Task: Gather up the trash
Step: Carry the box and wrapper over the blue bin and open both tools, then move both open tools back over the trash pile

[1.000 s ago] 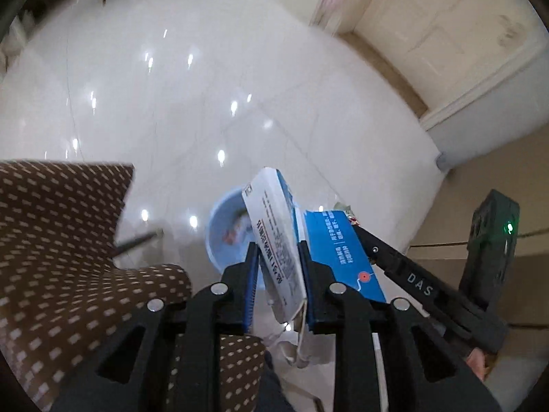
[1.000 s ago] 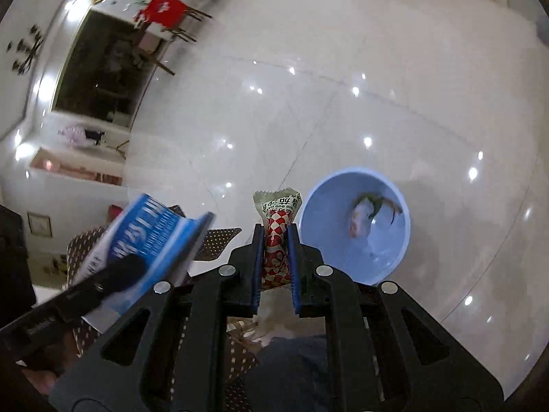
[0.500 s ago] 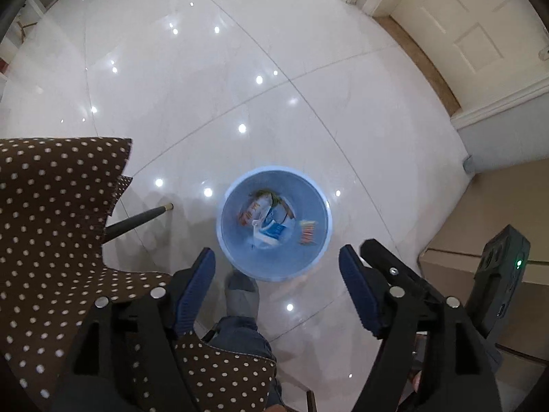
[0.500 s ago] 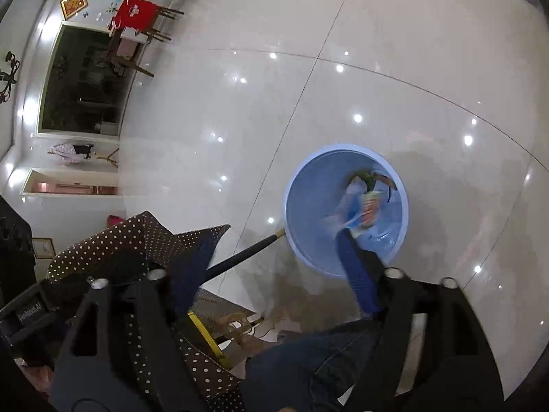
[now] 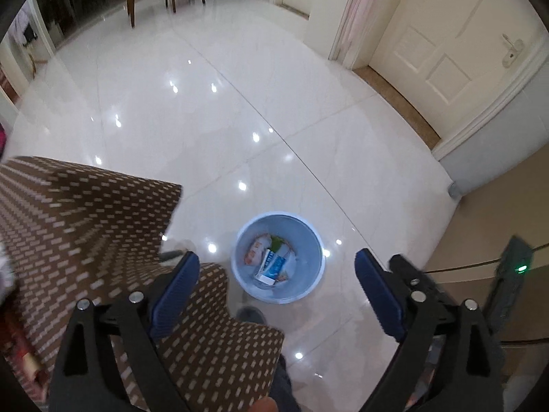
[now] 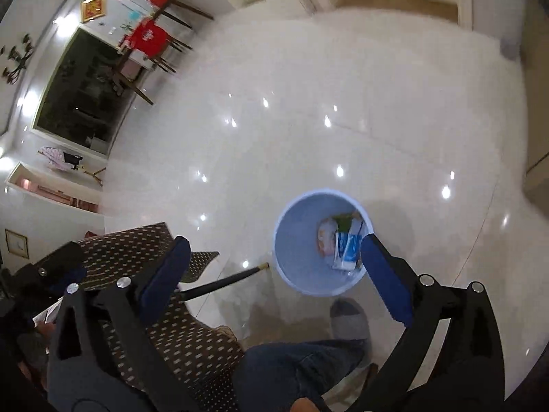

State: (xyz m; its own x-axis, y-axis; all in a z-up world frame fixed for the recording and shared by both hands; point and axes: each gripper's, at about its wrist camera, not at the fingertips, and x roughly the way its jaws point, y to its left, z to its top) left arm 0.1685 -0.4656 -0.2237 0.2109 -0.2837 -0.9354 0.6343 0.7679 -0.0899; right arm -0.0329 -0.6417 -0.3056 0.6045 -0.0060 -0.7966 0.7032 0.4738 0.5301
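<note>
A light blue bin point(image 5: 310, 240) stands on the glossy white floor; it also shows in the right wrist view point(image 6: 295, 240). Inside lie a blue and white box point(image 5: 272, 266), also seen from the right point(image 6: 346, 252), and several wrappers point(image 5: 255, 249). My left gripper point(image 5: 274, 295) is open and empty, held high above the bin. My right gripper point(image 6: 274, 278) is open and empty, also well above the bin.
A table with a brown dotted cloth point(image 5: 85, 226) lies at the left, with a black table leg point(image 6: 223, 279) near the bin. The person's grey slipper point(image 6: 350, 319) stands beside the bin. A cream door point(image 5: 442, 58) and red chairs point(image 6: 151, 34) lie farther off.
Both grippers opened and dropped the blue box and the red-white wrapper into the bin. Both have since risen and tilted up, showing more of the room.
</note>
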